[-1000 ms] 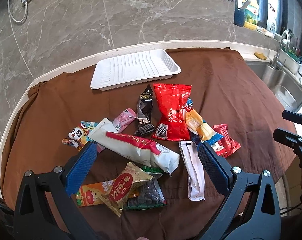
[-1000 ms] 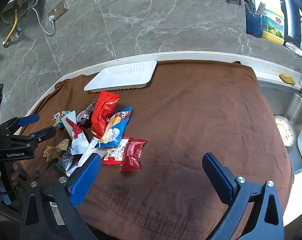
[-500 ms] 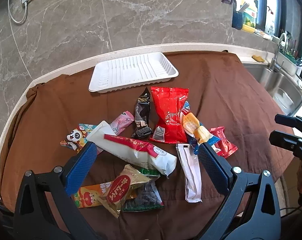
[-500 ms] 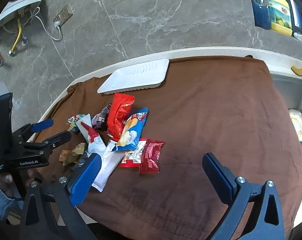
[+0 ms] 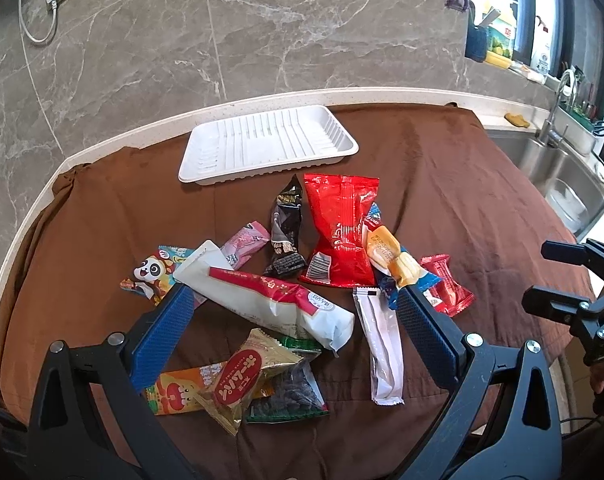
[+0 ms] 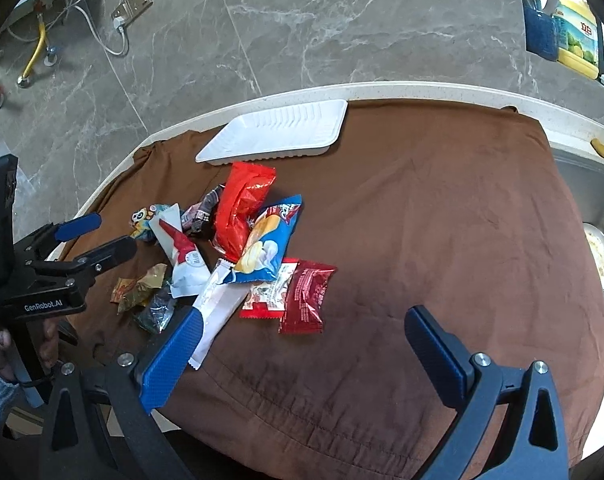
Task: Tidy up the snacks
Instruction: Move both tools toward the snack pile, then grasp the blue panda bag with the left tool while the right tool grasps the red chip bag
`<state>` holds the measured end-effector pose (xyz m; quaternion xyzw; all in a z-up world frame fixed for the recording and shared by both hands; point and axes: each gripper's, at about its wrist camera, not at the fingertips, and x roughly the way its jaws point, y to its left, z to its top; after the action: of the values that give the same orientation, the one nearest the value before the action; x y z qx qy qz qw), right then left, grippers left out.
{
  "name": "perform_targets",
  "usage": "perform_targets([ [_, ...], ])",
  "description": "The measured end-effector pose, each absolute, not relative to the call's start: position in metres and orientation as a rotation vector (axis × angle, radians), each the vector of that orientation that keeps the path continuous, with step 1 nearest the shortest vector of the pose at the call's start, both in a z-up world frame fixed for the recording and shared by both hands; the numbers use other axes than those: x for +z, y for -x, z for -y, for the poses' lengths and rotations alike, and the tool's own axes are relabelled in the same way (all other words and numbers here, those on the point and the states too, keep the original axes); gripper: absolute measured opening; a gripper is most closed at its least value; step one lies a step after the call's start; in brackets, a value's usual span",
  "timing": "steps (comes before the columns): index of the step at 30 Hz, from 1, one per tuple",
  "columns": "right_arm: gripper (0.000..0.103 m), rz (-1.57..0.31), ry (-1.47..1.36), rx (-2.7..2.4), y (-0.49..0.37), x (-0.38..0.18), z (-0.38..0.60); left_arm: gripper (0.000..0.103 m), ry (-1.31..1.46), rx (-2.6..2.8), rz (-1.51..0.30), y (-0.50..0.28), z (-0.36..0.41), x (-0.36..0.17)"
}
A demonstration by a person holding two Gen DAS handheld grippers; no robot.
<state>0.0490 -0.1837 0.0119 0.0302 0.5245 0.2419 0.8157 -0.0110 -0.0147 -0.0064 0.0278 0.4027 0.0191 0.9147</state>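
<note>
In the left wrist view, the left gripper (image 5: 294,320) has its jaws wide apart and holds nothing. Between them, in the lower middle of the frame, lies a heap of snack packets on a brown cloth (image 5: 442,168) that covers the worktop. A long white packet with a red stripe (image 5: 270,300) lies with its long axis from the middle left down to the lower right. A red bag (image 5: 340,232) stands almost vertical in the frame. The empty white tray (image 5: 268,143) is above the heap, its long side across the frame.

In the right wrist view, the right gripper (image 6: 302,356) is also wide open and empty, over bare cloth. Here a blue bag (image 6: 268,244) shows its whole front, which is mostly hidden in the other view. The heap is at the middle left.
</note>
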Motion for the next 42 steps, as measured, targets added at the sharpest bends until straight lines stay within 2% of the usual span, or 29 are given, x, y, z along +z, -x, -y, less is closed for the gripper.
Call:
perform_targets([
  [42, 0.103, -1.126, -0.074, 0.527, -0.074, 0.009, 0.162, 0.103, -0.037, 0.109, -0.843, -0.001, -0.012, -0.015],
])
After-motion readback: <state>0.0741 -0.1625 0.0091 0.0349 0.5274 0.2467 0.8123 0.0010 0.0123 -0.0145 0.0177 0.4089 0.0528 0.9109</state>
